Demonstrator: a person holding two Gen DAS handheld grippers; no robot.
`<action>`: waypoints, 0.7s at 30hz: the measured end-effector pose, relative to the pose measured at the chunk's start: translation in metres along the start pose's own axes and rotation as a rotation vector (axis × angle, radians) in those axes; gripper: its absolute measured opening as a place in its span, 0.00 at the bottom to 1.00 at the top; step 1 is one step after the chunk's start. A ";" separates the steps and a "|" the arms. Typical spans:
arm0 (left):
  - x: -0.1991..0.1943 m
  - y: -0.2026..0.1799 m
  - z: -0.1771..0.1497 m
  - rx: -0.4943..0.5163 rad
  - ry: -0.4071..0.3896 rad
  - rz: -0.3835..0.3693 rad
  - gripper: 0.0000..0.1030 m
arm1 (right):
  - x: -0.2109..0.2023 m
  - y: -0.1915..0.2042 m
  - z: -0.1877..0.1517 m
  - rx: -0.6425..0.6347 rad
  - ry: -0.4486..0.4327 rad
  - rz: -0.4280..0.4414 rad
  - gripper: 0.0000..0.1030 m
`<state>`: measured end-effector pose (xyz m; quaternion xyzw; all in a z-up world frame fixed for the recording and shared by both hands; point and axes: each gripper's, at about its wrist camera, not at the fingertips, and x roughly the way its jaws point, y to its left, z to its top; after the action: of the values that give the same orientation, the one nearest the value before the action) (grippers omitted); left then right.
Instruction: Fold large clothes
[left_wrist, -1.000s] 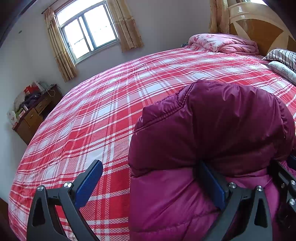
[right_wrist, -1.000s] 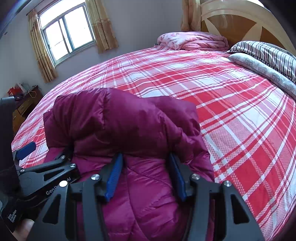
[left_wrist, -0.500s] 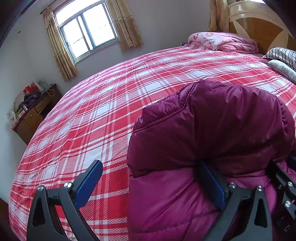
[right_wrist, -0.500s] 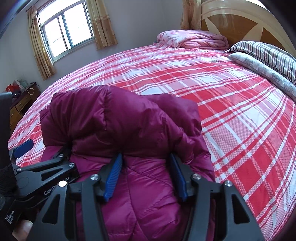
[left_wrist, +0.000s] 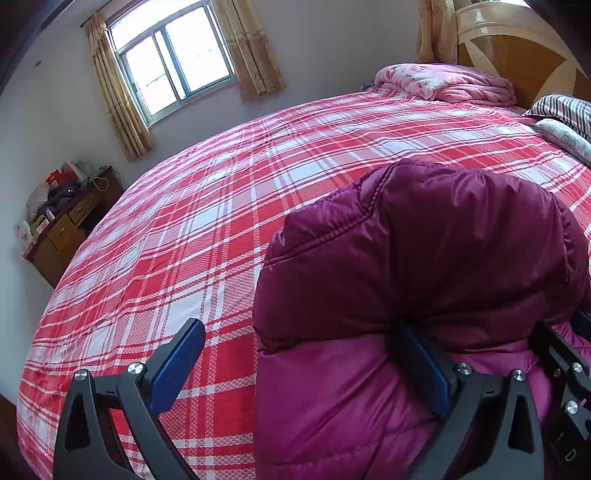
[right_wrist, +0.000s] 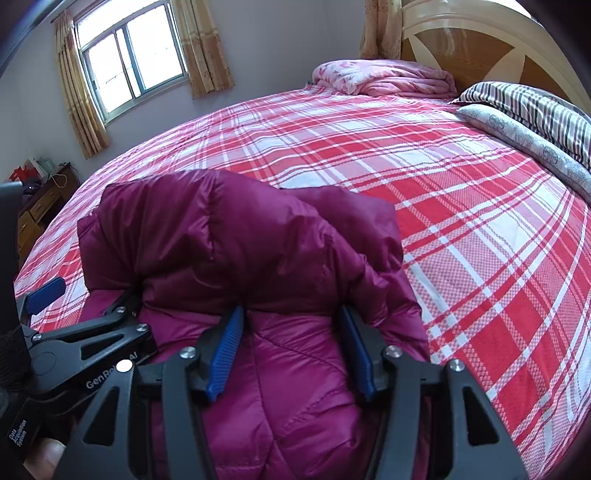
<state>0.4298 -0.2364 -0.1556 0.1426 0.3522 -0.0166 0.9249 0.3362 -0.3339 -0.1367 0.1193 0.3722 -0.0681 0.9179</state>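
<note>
A puffy magenta down jacket (left_wrist: 424, 258) lies bunched and folded over on the red plaid bed (left_wrist: 221, 206); it also fills the lower middle of the right wrist view (right_wrist: 258, 258). My left gripper (left_wrist: 299, 354) is open at the jacket's left edge: its right finger is tucked under the folded-over layer, its left finger (left_wrist: 177, 354) hangs free over the bedspread. My right gripper (right_wrist: 291, 339) is open, its two blue fingers astride the jacket's lower layer, with the tips under the fold. The left gripper also shows at the left of the right wrist view (right_wrist: 88, 295).
A folded pink quilt (right_wrist: 384, 77) lies at the far end by the wooden headboard (right_wrist: 480, 48). Striped and patterned pillows (right_wrist: 535, 122) lie along the right side. A wooden dresser (left_wrist: 62, 229) with clutter stands left, below a curtained window (left_wrist: 173, 55).
Both views have drifted slightly; the jacket sits a little lower and nearer in the frames. The jaws have kept the same opening.
</note>
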 end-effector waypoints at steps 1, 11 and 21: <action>0.000 0.000 0.000 0.000 0.000 0.000 0.99 | 0.000 -0.001 0.000 0.000 0.000 0.000 0.55; 0.000 0.000 0.000 -0.001 0.000 -0.001 0.99 | 0.000 0.000 0.000 0.000 0.000 0.000 0.55; 0.001 0.001 -0.001 -0.001 -0.001 -0.004 0.99 | 0.001 0.000 0.000 -0.003 0.002 -0.002 0.55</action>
<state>0.4298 -0.2347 -0.1562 0.1417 0.3519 -0.0182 0.9251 0.3368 -0.3336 -0.1370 0.1176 0.3735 -0.0685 0.9176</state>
